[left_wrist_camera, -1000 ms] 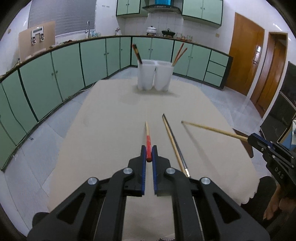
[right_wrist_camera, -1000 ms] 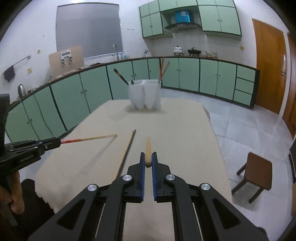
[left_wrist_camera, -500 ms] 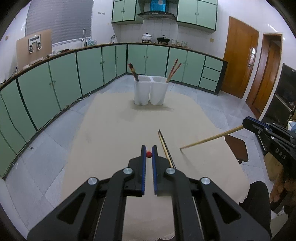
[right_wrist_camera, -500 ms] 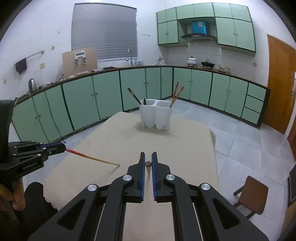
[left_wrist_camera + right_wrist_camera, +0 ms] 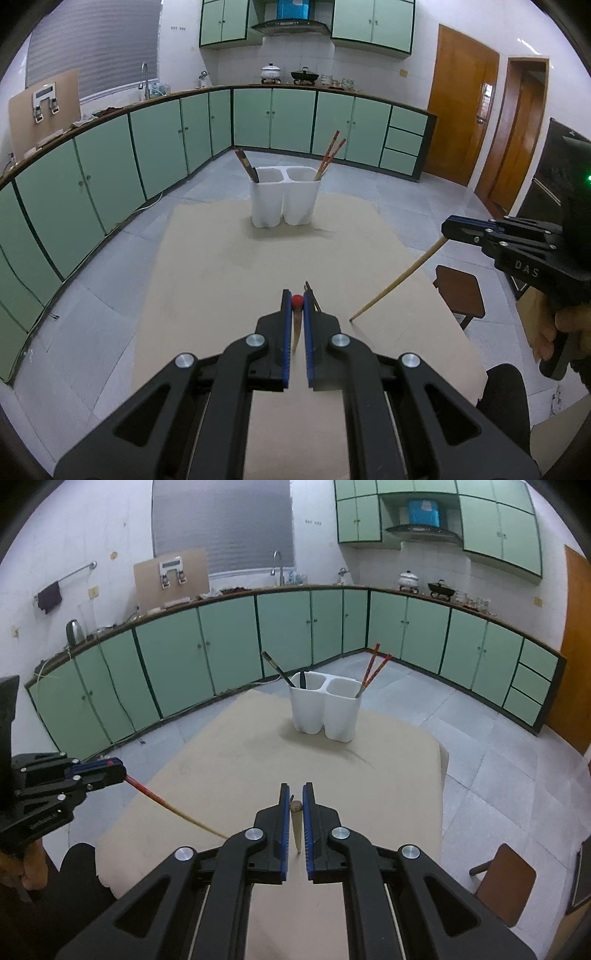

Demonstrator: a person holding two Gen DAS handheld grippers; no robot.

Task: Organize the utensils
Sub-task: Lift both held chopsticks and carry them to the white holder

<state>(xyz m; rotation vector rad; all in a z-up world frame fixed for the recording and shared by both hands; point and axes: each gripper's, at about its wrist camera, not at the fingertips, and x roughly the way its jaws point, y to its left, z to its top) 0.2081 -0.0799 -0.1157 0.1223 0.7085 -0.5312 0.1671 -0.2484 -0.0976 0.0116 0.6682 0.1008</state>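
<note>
My left gripper point(image 5: 297, 301) is shut on a red-ended chopstick point(image 5: 297, 300), seen end-on; in the right wrist view this chopstick point(image 5: 162, 799) slants down toward the table. My right gripper point(image 5: 296, 806) is shut on a plain wooden chopstick point(image 5: 296, 823); in the left wrist view it point(image 5: 397, 282) hangs tip-down over the table's right side. A white two-compartment holder point(image 5: 283, 201) stands at the table's far end, with dark chopsticks in its left cup and red ones in its right. A dark chopstick point(image 5: 312, 295) lies on the table just past my left fingers.
The table point(image 5: 221, 280) is covered with a beige cloth. A brown stool point(image 5: 460, 295) stands on the floor to the right of the table. Green cabinets line the walls behind.
Both grippers have risen and tilted, lifting their chopsticks off the table; each chopstick now points steeply down. The holder appears farther off and lower in both views.
</note>
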